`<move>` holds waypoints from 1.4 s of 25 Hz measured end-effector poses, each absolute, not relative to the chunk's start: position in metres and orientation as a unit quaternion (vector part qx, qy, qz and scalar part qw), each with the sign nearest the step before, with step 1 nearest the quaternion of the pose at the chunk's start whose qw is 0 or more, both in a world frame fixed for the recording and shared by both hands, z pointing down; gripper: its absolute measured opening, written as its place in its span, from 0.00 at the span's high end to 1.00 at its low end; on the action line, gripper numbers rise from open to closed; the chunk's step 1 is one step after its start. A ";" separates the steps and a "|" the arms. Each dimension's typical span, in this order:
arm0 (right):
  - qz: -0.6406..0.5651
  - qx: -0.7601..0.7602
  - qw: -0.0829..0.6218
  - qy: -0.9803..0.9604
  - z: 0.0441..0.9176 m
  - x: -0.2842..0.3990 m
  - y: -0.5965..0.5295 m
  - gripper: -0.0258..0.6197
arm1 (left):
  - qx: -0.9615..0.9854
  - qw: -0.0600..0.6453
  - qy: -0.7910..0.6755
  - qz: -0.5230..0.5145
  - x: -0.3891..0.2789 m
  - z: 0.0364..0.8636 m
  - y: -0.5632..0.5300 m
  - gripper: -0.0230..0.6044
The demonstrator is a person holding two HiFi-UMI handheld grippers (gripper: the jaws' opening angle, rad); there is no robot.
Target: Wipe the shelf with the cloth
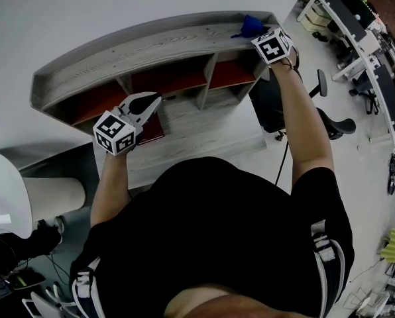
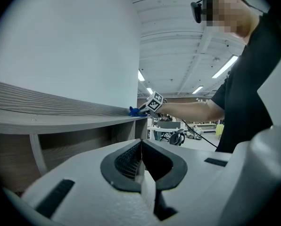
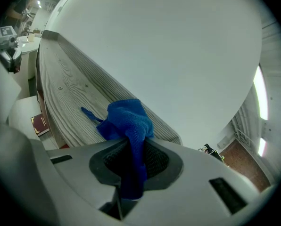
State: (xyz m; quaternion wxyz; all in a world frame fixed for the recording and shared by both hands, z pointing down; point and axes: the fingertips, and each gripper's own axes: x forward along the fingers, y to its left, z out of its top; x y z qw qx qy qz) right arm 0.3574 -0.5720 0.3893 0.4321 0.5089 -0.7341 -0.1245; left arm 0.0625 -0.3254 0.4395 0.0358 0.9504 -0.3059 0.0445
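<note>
**Blue cloth pinched at the shelf's right end**

The stroke seems to be starting at the right end. It would go best keeping the bunched blue fabric cloth [image 3: 126, 119] pressed flat on the grey wood-grain shelf [image 1: 151, 48] and dragging leftward along the grain. The left gripper [image 1: 148, 105] is hanging before the lower compartments, its jaws pressed together around nothing. The right gripper [image 1: 258, 30] is clamping the cloth, which is spilling ahead of its fingertips onto the shelf top.

Blue cloth [image 3: 126, 121], grey wood-grained shelf [image 1: 151, 48]
</note>
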 end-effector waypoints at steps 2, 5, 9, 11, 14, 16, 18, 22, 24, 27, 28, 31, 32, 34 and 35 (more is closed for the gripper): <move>-0.128 0.512 0.430 -0.733 0.387 0.358 -0.573 0.87 | 0.951 0.036 -0.305 0.046 0.063 0.440 -0.325 0.93; -0.128 0.516 0.426 -0.733 0.386 0.361 -0.574 0.87 | 0.951 0.037 -0.304 0.048 0.062 0.442 -0.325 0.93; -0.116 0.520 0.423 -0.733 0.391 0.363 -0.573 0.87 | 0.951 0.039 -0.303 0.049 0.061 0.445 -0.325 0.93; -0.120 0.519 0.426 -0.731 0.390 0.363 -0.573 0.87 | 0.950 0.036 -0.307 0.047 0.061 0.444 -0.326 0.93; -0.125 0.521 0.423 -0.731 0.387 0.362 -0.573 0.87 | 0.950 0.034 -0.308 0.045 0.062 0.444 -0.327 0.93; -0.124 0.519 0.425 -0.732 0.387 0.361 -0.573 0.87 | 0.950 0.036 -0.306 0.044 0.063 0.445 -0.327 0.93; -0.120 0.518 0.428 -0.731 0.390 0.362 -0.573 0.87 | 0.951 0.038 -0.305 0.044 0.063 0.447 -0.327 0.93; -0.121 0.518 0.428 -0.731 0.388 0.362 -0.574 0.87 | 0.950 0.040 -0.306 0.044 0.061 0.447 -0.328 0.93; -0.119 0.520 0.426 -0.731 0.388 0.362 -0.573 0.87 | 0.950 0.040 -0.306 0.045 0.060 0.447 -0.327 0.93; -0.117 0.520 0.422 -0.733 0.388 0.357 -0.572 0.87 | 0.950 0.039 -0.307 0.046 0.059 0.447 -0.325 0.93; -0.119 0.519 0.424 -0.733 0.388 0.355 -0.571 0.87 | 0.950 0.038 -0.307 0.046 0.059 0.446 -0.325 0.93; -0.122 0.514 0.433 -0.731 0.389 0.352 -0.568 0.87 | 0.950 0.038 -0.305 0.049 0.060 0.447 -0.322 0.93; -0.124 0.513 0.432 -0.731 0.389 0.350 -0.568 0.87 | 0.951 0.038 -0.304 0.050 0.060 0.448 -0.321 0.93; -0.126 0.512 0.429 -0.733 0.389 0.345 -0.567 0.87 | 0.950 0.039 -0.304 0.051 0.058 0.449 -0.318 0.93; -0.125 0.511 0.429 -0.734 0.391 0.342 -0.566 0.87 | 0.950 0.040 -0.305 0.052 0.056 0.449 -0.317 0.93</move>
